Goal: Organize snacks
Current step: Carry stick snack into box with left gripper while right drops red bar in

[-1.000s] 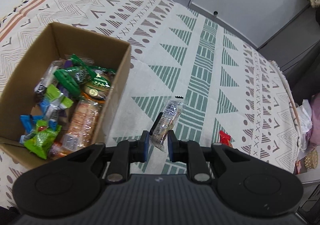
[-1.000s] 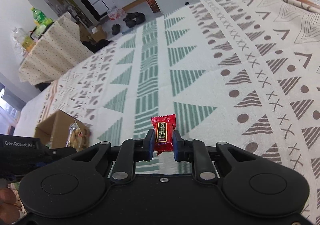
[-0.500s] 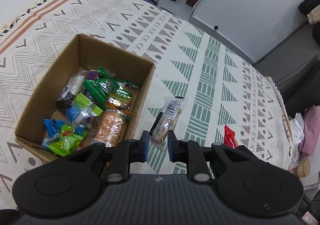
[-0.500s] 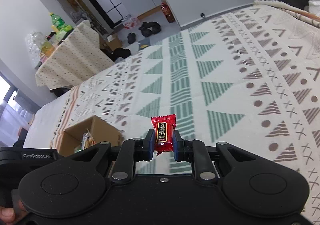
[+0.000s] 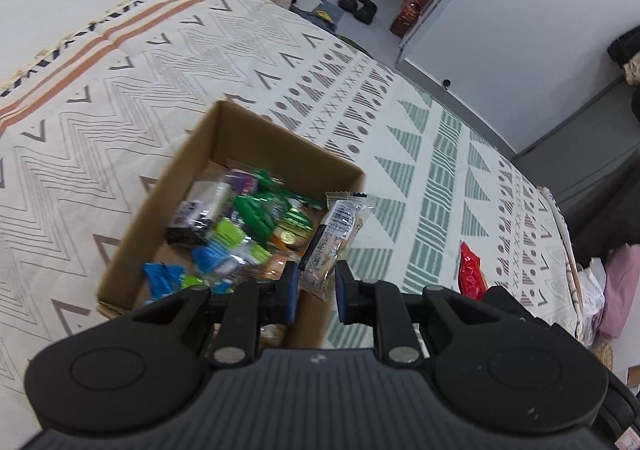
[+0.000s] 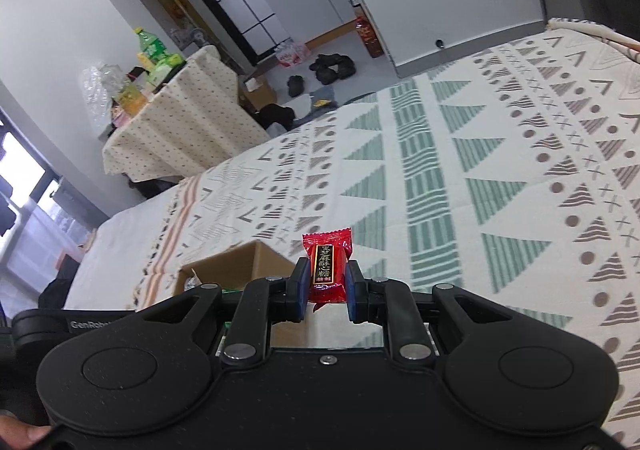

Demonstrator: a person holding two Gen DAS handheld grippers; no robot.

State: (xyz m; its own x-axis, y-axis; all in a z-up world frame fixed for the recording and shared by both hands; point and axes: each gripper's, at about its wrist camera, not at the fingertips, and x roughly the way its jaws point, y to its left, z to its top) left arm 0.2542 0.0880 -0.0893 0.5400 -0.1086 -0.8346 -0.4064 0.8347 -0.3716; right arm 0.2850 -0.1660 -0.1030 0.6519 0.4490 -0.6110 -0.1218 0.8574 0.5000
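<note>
Since the earlier frames, the left gripper (image 5: 316,288) had been carried from over the patterned bedspread (image 5: 440,153) to above the near right corner of the cardboard box (image 5: 224,129), and the right gripper (image 6: 327,296) had been raised, so that more of the room was seen. The left gripper's blue pads (image 5: 291,290) were seen to be closed narrowly on the lower end of a clear-wrapped biscuit packet (image 5: 334,234), which was held tilted over the box's right wall. Green, blue and orange snack packs (image 5: 240,238) were piled inside the box. The right gripper's pads were clamped on a red wrapped candy (image 6: 328,270), held upright above the bedspread, with the box at lower left. A draped side table (image 6: 176,121) was seen beyond the bed's far edge.
</note>
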